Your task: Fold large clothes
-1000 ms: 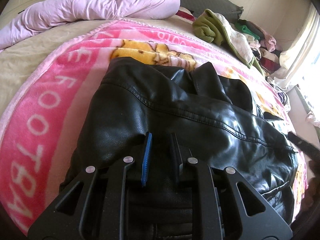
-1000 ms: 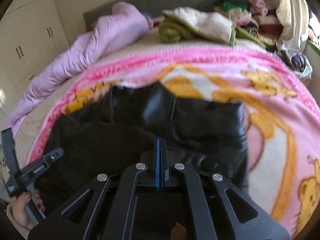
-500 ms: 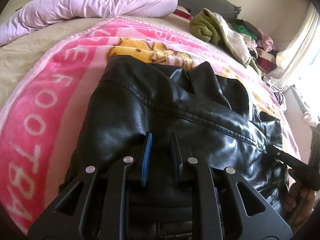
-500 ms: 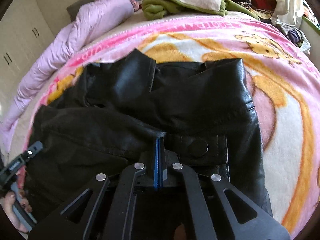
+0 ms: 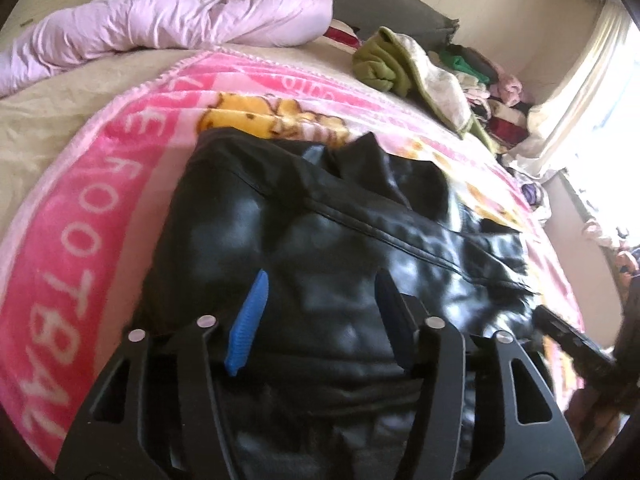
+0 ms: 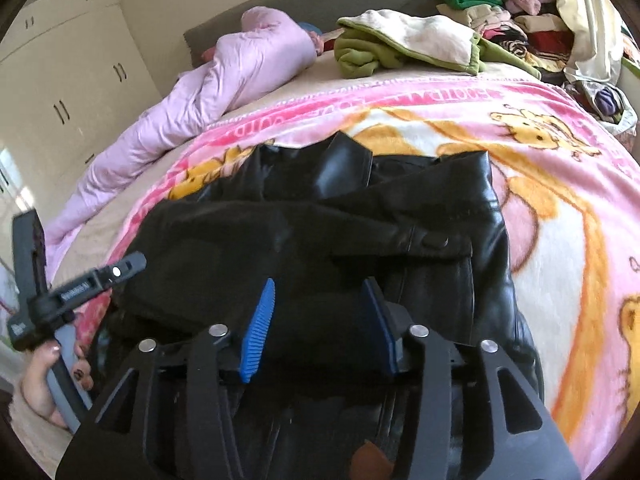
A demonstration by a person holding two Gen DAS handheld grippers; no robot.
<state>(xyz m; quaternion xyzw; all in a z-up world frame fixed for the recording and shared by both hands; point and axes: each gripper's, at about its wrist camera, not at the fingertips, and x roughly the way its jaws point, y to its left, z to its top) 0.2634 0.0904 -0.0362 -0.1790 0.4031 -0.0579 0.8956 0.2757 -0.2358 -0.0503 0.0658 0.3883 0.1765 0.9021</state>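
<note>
On the far left of the bed lies a pink duvet (image 5: 172,20), well apart from the work. Nearer, the pink blanket (image 5: 84,208) carries the black leather jacket (image 5: 320,240), which sits folded in the middle of it, collar toward the far side.

The left gripper (image 5: 320,316) hovers over the jacket's near left part. Half a second ago its jaws stood close together on the leather; now they are spread wide and hold nothing. To the right, the right gripper (image 6: 318,322) shows the same change: its jaws were pressed together on the near hem, and now they stand wide apart over the jacket (image 6: 360,240), empty.

Both releasing at once suggests the fold they were carrying has been laid down. The jacket looks compact, with the snap tab (image 6: 436,242) lying on top at the right, so this fold seems finished. At the far right, a green garment (image 6: 360,56) and piled clothes (image 6: 500,28) wait near the headboard.
</note>
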